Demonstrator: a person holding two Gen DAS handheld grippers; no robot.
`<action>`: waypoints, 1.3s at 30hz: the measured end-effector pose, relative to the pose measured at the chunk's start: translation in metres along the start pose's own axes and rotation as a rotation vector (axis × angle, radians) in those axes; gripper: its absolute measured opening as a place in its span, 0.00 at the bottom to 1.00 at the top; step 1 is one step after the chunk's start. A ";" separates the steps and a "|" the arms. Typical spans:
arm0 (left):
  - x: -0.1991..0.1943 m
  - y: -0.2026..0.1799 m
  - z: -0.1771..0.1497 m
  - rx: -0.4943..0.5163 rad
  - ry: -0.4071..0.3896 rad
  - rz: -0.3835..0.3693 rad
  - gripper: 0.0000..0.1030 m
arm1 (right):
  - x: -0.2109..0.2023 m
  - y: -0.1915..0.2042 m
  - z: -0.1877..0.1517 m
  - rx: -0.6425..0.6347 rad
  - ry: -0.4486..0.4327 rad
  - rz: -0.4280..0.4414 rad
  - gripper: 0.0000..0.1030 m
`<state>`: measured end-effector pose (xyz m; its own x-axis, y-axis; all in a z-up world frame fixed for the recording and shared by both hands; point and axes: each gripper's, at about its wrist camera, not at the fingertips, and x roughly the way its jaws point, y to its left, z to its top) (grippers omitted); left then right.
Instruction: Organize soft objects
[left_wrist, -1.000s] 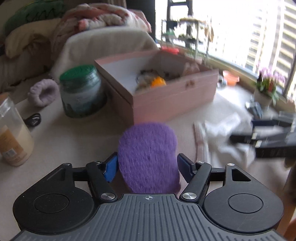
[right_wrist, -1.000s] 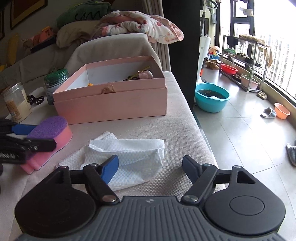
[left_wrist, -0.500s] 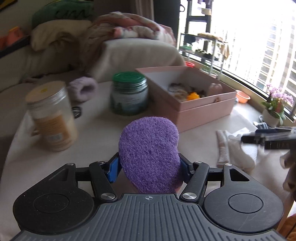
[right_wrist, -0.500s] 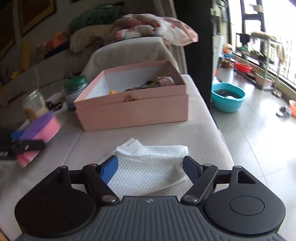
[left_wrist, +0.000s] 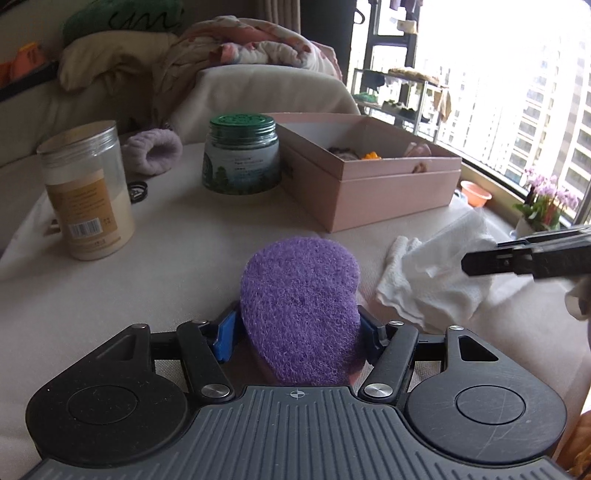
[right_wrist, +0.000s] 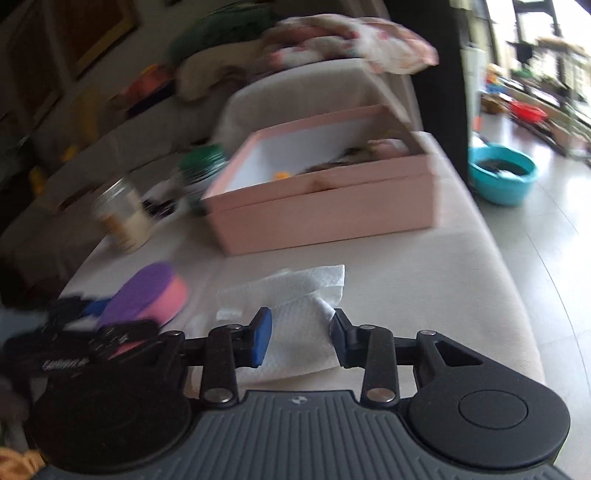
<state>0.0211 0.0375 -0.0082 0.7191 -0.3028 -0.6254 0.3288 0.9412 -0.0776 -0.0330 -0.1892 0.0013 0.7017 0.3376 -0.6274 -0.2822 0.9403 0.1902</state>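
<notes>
A sponge with a purple scouring top and pink body is clamped between the blue pads of my left gripper; it hangs just above the table's cloth cover. The right wrist view shows the sponge and the left gripper at the left. My right gripper is closing its jaws on a white cloth, which is bunched between the pads. Seen from the left wrist, the white cloth rises toward the right gripper. An open pink box holding small items stands beyond.
A clear jar of beige powder, a green-lidded jar, a lilac scrunchie and black hair ties sit at the table's left. The table edge drops off at right, above a teal basin on the floor. A sofa piled with bedding lies behind.
My right gripper's jaws have narrowed onto the white cloth, which is now bunched and partly lifted. The left gripper has shifted with the sponge, bringing the jars more into view.
</notes>
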 end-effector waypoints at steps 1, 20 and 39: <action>0.000 -0.002 0.000 0.009 0.003 0.010 0.66 | -0.001 0.009 0.000 -0.041 0.001 -0.002 0.40; -0.004 -0.004 -0.006 0.021 -0.008 0.027 0.65 | -0.016 0.055 -0.011 -0.477 0.012 -0.017 0.73; -0.009 -0.011 -0.013 0.047 -0.028 0.061 0.65 | 0.060 0.049 0.034 -0.573 0.116 0.094 0.73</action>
<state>0.0030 0.0314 -0.0118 0.7553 -0.2497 -0.6060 0.3116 0.9502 -0.0032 0.0176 -0.1216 -0.0014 0.5892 0.3812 -0.7124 -0.6711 0.7219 -0.1687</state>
